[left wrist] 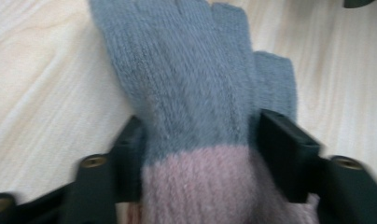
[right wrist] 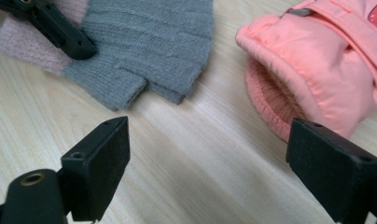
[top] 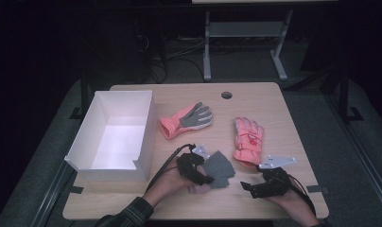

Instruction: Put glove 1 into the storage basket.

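Observation:
A grey knit glove (top: 221, 168) with a pale pink cuff (left wrist: 200, 186) lies flat on the wooden table near its front edge. My left gripper (top: 203, 177) is shut on it, one jaw on each side where the grey meets the cuff (left wrist: 198, 149). In the right gripper view the same glove (right wrist: 149, 42) lies at top left. My right gripper (top: 248, 188) stands open low over bare wood (right wrist: 205, 149), with nothing between its jaws. A padded pink ski glove (right wrist: 312, 60) lies just beyond its right jaw, cuff opening towards me.
An open white box (top: 146, 123) stands at the left of the table. A second pink glove with a grey palm (top: 186, 120) lies mid-table, and the padded pink one (top: 248, 137) lies right of centre. A cable hole (top: 226, 95) sits near the far edge.

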Demonstrator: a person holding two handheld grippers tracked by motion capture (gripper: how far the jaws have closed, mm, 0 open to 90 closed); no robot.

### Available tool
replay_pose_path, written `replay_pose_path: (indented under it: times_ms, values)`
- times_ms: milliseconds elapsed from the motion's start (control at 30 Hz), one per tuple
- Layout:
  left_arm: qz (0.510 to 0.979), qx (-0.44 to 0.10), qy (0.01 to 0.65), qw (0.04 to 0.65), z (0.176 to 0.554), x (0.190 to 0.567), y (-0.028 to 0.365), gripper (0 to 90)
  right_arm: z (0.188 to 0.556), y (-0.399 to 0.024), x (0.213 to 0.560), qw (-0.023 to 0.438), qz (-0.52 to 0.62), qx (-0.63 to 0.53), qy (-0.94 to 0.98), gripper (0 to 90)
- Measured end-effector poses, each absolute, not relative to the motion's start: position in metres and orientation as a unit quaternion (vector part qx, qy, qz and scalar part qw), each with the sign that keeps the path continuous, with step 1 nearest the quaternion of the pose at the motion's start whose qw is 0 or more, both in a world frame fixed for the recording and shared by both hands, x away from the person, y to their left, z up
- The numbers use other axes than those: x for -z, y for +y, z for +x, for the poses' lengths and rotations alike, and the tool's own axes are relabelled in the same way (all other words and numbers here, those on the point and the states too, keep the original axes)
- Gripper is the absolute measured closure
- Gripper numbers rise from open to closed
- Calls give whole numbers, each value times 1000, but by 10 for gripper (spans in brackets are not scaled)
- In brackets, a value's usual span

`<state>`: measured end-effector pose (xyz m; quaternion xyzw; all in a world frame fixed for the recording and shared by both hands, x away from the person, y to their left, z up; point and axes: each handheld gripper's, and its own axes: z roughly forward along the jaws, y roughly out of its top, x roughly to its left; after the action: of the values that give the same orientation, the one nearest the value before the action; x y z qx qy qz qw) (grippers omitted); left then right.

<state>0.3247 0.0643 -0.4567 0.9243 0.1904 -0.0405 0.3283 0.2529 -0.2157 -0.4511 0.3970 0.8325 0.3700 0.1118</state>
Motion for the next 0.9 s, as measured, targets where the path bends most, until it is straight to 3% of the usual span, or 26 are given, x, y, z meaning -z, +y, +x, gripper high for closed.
replay_pose_path:
  times_ms: [33, 167, 333, 900]
  values:
    - [924, 48, 189, 328, 325, 456, 64, 533, 253, -215, 451, 112, 398, -370, 832, 134]
    - [924, 63, 190, 325, 326, 455, 64, 605, 253, -214, 451, 109, 401, -371, 831, 134]
    - [919, 89, 193, 331, 326, 453, 66, 626, 253, -214, 451, 106, 404, -372, 829, 135]
    - [910, 86, 216, 343, 326, 420, 76, 634, 254, -215, 452, 100, 409, -375, 826, 134]
